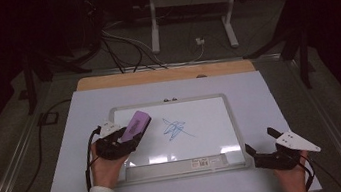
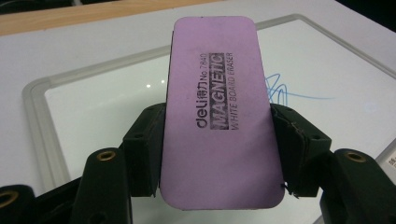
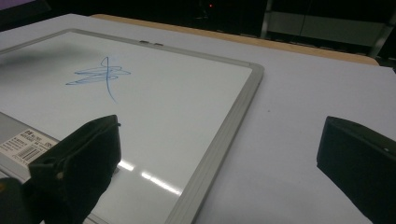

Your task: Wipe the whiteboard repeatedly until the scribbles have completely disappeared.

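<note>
While my left gripper (image 1: 130,132) clamps the purple eraser (image 2: 219,112) by its long sides, the eraser's far end points out over the whiteboard (image 1: 234,117), apparently raised off its surface, though the angle makes that hard to confirm. Ahead and to the right of this gripper lies the blue scribble (image 1: 175,128). My right gripper (image 1: 262,146) rests near the board's right corner, jaws spread, nothing between them, on the white table (image 1: 268,87).
</note>
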Action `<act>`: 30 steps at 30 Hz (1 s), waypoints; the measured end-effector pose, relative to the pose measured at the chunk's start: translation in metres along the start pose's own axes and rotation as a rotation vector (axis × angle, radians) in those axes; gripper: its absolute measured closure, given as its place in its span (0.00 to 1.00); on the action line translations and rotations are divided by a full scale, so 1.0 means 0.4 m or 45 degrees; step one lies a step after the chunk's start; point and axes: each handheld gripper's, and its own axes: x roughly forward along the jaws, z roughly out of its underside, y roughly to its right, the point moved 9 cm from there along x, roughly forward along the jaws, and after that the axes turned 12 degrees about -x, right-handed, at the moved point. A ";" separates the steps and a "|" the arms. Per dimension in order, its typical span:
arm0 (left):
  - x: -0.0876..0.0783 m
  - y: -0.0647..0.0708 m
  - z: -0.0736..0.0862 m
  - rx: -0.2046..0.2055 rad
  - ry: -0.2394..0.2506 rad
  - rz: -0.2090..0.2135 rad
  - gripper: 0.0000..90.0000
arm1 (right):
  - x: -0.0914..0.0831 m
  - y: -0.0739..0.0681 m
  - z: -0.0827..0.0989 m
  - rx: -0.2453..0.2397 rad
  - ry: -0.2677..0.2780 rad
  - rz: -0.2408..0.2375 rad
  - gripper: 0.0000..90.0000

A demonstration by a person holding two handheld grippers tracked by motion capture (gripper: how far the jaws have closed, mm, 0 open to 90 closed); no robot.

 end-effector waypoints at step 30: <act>0.145 0.029 -0.022 0.055 -0.083 -0.022 0.46 | 0.001 0.003 0.000 0.003 0.002 0.000 0.00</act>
